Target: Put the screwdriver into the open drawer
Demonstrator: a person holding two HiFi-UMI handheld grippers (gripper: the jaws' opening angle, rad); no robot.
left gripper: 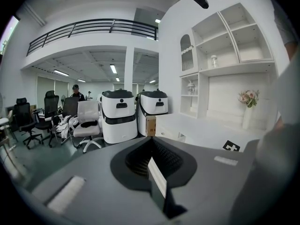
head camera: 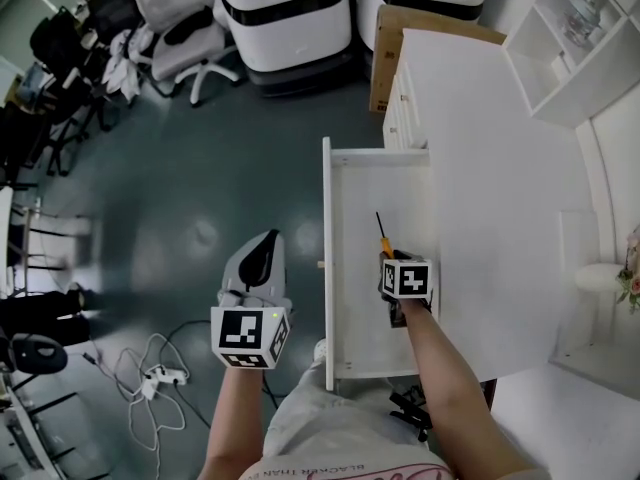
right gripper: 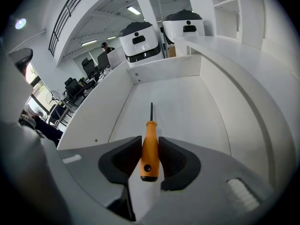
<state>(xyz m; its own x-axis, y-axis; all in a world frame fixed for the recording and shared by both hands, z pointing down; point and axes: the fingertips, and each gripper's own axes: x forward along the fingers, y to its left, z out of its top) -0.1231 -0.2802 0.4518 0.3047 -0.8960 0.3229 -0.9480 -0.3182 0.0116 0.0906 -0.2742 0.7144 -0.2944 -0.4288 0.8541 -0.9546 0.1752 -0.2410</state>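
R gripper (right gripper: 150,143) is clamped on the orange-handled screwdriver (right gripper: 150,125) (gripped by the handle, shaft pointing fwd), inside the open white drawer (head camera: 352,183). L gripper (head camera: 262,256), jaws together w/ nothing between, hangs over the floor (head camera: 190,208) beside the drawer.

Your shirt (head camera: 335,465), at the bottom edge of the head view, carries small dark capitals that seem to read "BLACKER THAN" (the rest is cut off). The left marker cube (head camera: 250,336) and the right marker cube (head camera: 407,279) show black-and-white square codes, not letters.
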